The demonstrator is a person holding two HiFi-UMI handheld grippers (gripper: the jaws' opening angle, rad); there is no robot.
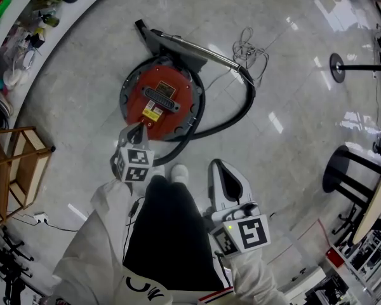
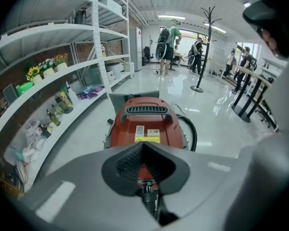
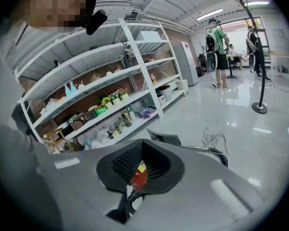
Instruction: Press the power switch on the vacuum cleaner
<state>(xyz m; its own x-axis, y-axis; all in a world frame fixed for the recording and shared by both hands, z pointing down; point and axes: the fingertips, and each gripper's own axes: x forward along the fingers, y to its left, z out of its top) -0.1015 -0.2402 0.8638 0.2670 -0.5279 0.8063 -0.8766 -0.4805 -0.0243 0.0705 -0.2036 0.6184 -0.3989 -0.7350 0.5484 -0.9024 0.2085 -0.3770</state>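
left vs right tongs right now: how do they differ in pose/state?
Left tongs reach the near edge of the red vacuum cleaner; right tongs hang back over the floor by the person's shoe. Left gripper view faces the vacuum cleaner squarely; right gripper view shows only a red sliver of it. Shared: both have jaws together, nothing held.

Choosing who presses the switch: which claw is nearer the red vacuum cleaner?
Left. The left claw is at the vacuum cleaner's near edge; the right claw is back beside the person's leg, clear of it.
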